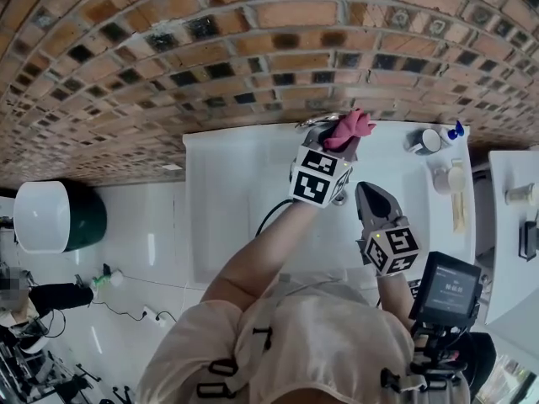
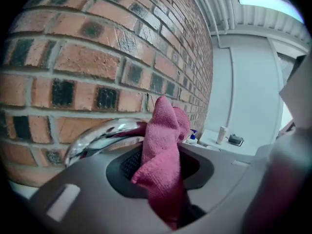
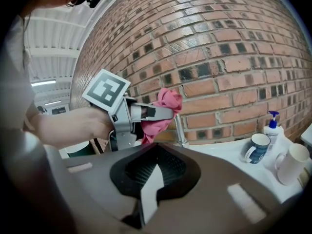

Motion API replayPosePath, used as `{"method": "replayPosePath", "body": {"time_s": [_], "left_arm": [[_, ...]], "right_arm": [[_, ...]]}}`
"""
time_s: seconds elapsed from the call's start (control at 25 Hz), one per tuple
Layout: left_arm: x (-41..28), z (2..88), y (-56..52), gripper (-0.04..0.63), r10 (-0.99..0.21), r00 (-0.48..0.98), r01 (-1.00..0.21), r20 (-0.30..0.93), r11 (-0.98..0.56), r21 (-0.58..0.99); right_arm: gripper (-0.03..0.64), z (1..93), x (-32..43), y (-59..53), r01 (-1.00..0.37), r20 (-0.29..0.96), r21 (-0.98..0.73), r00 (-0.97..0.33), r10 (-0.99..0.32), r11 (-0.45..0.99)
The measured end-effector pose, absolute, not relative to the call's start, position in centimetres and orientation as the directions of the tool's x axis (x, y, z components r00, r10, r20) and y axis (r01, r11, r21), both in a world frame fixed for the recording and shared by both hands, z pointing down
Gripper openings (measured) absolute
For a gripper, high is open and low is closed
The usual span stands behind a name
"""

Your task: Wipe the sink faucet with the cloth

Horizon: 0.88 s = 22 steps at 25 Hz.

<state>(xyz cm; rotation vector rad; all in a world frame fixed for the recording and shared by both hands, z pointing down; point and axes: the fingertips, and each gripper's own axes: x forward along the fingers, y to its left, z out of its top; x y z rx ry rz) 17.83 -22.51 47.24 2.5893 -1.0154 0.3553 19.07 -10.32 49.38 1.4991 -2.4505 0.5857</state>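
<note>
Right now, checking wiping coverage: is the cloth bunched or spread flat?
Bunched: the pink cloth stands crumpled up from the left gripper, clamped between its jaws.

No word, brand or number can be read in any view. The left gripper (image 1: 338, 138) and right gripper (image 1: 367, 194) bear only black-and-white square markers; a small screen (image 1: 450, 286) shows pale characters too small to read.

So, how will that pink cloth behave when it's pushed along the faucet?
Probably floppy: the cloth bunches and folds above the fingers. Likely light: its crumpled peak stands unsupported. Its fuzzy pile should drag, not slip, on the shiny faucet.
</note>
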Motion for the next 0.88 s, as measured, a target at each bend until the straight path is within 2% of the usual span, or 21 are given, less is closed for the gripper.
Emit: {"method": "replayPosePath", "body": {"time_s": [0.2,0.36,0.68,0.88], "left_arm": [[18.9,49.6,-23.6,0.129,-0.642,0.668,-0.707,0.376,-0.705,0.051],[19.2,51.6,-24.0,0.129,-0.647,0.646,-0.700,0.405,-0.713,-0.022],[19.4,57.7,-23.5,0.127,-0.530,0.635,-0.658,0.562,-0.753,0.034],[18.7,55.2,-22.6,0.127,-0.557,0.661,-0.663,0.503,-0.747,0.044]], "right_arm": [[-0.014,49.6,20.5,-10.4,-0.902,0.384,-0.227,-0.430,-0.817,0.368],[-0.014,50.4,21.4,-10.5,-0.909,0.401,-0.231,-0.414,-0.817,0.347],[-0.014,50.9,20.4,-10.8,-0.899,0.412,-0.231,-0.436,-0.800,0.371],[-0.014,50.4,20.3,-10.9,-0.900,0.412,-0.220,-0.436,-0.800,0.377]]}}
